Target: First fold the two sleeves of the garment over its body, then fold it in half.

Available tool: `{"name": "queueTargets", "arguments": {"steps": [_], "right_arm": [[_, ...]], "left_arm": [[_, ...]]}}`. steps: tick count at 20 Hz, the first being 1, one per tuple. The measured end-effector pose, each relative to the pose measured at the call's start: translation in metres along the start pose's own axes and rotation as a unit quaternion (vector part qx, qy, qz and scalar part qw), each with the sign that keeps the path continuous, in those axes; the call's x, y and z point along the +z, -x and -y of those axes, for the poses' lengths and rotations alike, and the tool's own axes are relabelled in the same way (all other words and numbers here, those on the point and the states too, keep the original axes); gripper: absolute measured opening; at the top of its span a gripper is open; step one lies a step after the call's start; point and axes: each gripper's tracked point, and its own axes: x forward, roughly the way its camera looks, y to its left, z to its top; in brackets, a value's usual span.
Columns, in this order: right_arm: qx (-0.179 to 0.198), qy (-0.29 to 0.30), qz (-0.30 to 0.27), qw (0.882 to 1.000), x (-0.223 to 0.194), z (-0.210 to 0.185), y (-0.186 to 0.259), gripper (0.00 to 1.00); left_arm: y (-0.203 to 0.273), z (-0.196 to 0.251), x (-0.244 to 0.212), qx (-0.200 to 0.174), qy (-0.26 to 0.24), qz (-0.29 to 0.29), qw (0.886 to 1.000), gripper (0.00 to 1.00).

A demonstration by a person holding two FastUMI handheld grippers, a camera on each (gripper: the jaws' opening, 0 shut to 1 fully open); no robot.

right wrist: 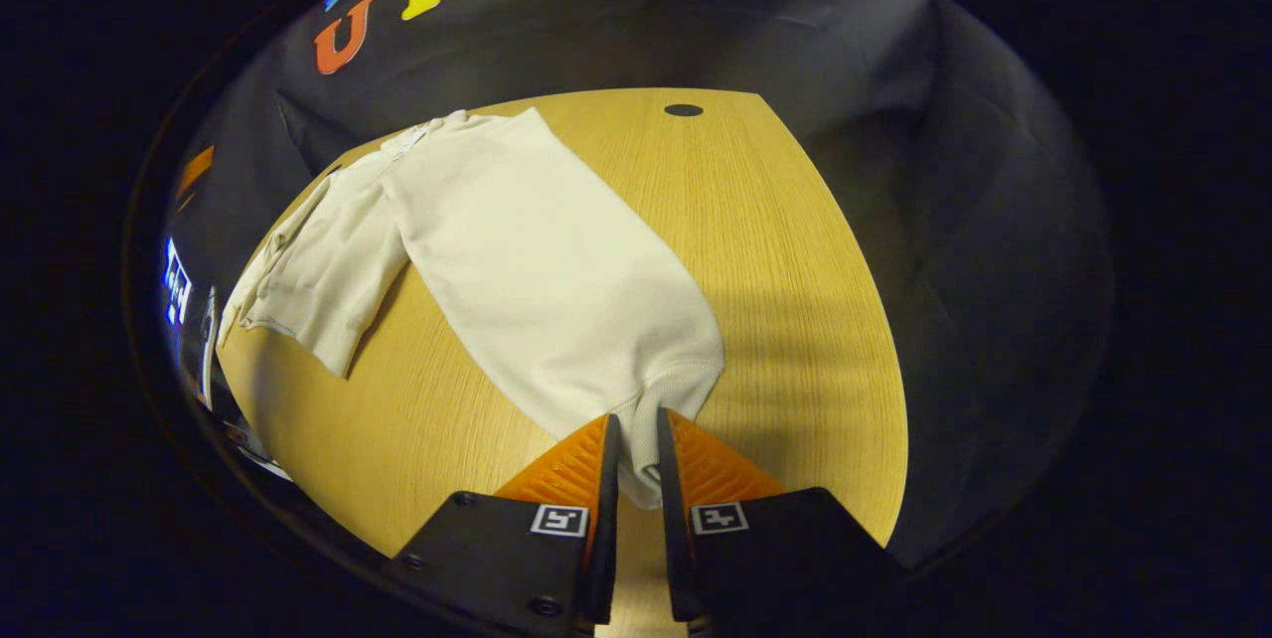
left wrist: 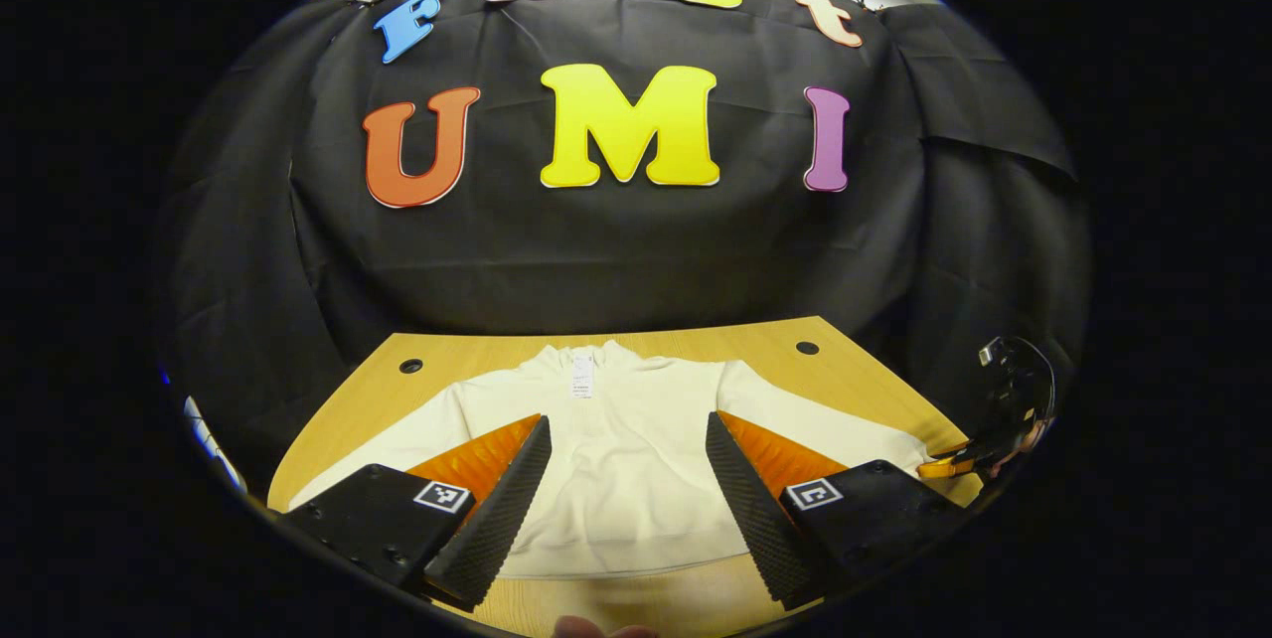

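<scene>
A white long-sleeved garment lies flat on the wooden table, collar at the far side and both sleeves spread outward. My left gripper hovers over the garment's body near the hem, open wide with nothing between its fingers. At the far right of the left gripper view the other gripper sits at the end of the right sleeve. In the right gripper view that sleeve runs from the shoulder down to my right gripper, which is shut on its cuff.
The table has a round cable hole near each far corner. Bare wood lies to the right of the sleeve. The black cloth wall closes off the table's far side. A person's fingertip shows at the near edge.
</scene>
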Motion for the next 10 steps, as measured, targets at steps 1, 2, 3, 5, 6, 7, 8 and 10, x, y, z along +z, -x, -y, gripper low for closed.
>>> {"name": "queueTargets", "arguments": {"steps": [1,2,3,5,6,7,8,10], "right_arm": [[-0.005,-0.025,0.0,1.0,0.003,0.002,-0.002,0.23],[-0.009,-0.045,-0.007,0.999,0.003,0.0,0.0,0.16],[-0.014,-0.058,-0.009,0.998,0.003,0.0,0.0,0.08],[-0.023,-0.068,-0.01,0.997,0.004,-0.002,0.004,0.08],[-0.023,-0.077,-0.006,0.997,0.007,-0.005,0.01,0.01],[-0.025,-0.083,0.0,0.996,0.011,-0.007,0.013,0.01],[-0.027,-0.083,0.007,0.996,0.016,-0.009,0.02,0.01],[-0.031,-0.08,0.024,0.996,0.03,-0.012,0.034,0.01]], "left_arm": [[-0.001,0.0,0.001,0.0,-0.001,0.001,1.0,0.99],[-0.001,-0.001,-0.001,-0.001,-0.001,0.0,1.0,0.99],[0.001,-0.003,-0.001,0.0,0.0,0.0,1.0,0.99],[0.004,-0.012,-0.001,0.006,-0.001,0.0,1.0,0.99],[0.004,-0.018,0.002,0.009,0.0,0.003,1.0,0.99],[0.005,-0.021,0.003,0.011,0.004,0.005,1.0,0.99],[0.006,-0.025,0.002,0.013,0.009,0.007,1.0,0.99],[0.007,-0.03,0.0,0.015,0.018,0.008,1.0,0.99]]}}
